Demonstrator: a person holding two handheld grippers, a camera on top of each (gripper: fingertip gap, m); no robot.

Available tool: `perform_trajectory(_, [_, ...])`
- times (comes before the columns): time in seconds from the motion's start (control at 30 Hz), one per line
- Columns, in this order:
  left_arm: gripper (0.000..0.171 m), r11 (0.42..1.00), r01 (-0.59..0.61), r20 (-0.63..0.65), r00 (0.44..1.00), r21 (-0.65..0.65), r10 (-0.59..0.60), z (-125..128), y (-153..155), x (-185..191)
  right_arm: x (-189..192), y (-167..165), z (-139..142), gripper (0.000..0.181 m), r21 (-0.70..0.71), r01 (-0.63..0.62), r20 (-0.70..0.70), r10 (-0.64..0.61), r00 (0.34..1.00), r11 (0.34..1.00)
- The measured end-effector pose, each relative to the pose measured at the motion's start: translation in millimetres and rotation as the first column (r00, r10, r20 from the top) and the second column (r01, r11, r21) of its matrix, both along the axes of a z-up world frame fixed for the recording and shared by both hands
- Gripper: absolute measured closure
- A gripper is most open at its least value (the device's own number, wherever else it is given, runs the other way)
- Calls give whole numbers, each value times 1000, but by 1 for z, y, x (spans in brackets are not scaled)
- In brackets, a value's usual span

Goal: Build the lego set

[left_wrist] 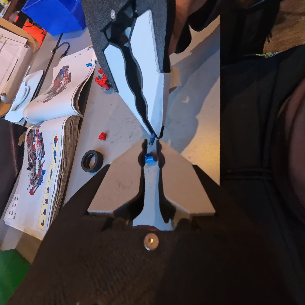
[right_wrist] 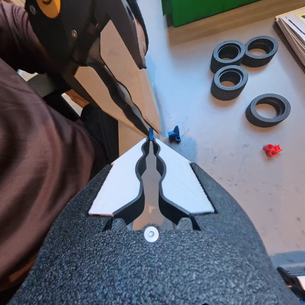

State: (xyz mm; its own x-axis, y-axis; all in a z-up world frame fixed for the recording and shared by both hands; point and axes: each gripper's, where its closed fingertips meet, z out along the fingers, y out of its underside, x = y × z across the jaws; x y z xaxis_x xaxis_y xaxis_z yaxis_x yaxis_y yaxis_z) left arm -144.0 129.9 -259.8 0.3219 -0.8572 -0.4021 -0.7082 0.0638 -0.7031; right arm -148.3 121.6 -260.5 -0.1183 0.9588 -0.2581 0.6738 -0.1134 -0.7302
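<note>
**Item 1: right claw point(right_wrist: 151, 140).** Your white-fingered claw is drawn in almost fully, its tips pinched on one end of the blue pin point(right_wrist: 150, 135). The grip sits at the very tip, probably so the rest of the pin stays free.

**Item 2: left claw point(left_wrist: 151, 142).** It meets your right claw tip to tip, nose to nose. Its jaws stand only a sliver apart with the pin's other end between them. You cannot tell from either view whether they actually press on it. The head-on pose reads as a handover or a regrip of the pin.

**Item 3: blue pin.** A short, slim peg in dark blue, held off the table point(right_wrist: 214, 165) between the two sets of tips and in line with both claws.

**Item 4: blue connector point(right_wrist: 175, 134).** This lies on the table just to the right of your right claw's tips. It is a small piece with a round socket, likely where the pin goes.

**Item 5: red connector point(right_wrist: 272, 150).** It sits farther right of the same tips, loose and lying flat.

**Item 6: black tyres point(right_wrist: 229, 82).** They are grouped ahead and to the right, well clear of the claws. Some seem to be stacked, and one lies alone.

**Item 7: instruction book point(left_wrist: 49, 148).** It lies open to the left of your left claw, with its pages facing up for reference.
</note>
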Motion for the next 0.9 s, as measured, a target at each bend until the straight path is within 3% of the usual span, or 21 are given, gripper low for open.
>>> perform_trajectory(0.27, [169,995,-10,32,999,101,7,7,4,-4,-3,2,10,178,-70,11,-57,-15,998,998])
perform_trajectory(0.63, [170,956,-140,201,976,256,89,36,17,-6,-8,13,45,178,-369,66,-310,-189,932,927])
perform_trajectory(0.77, [170,922,-198,199,970,332,137,44,22,-9,-9,20,56,177,-394,87,-359,-240,902,915])
perform_trajectory(0.9, [170,915,-238,224,960,324,170,46,25,-11,-10,29,61,177,-363,123,-391,-271,880,924])
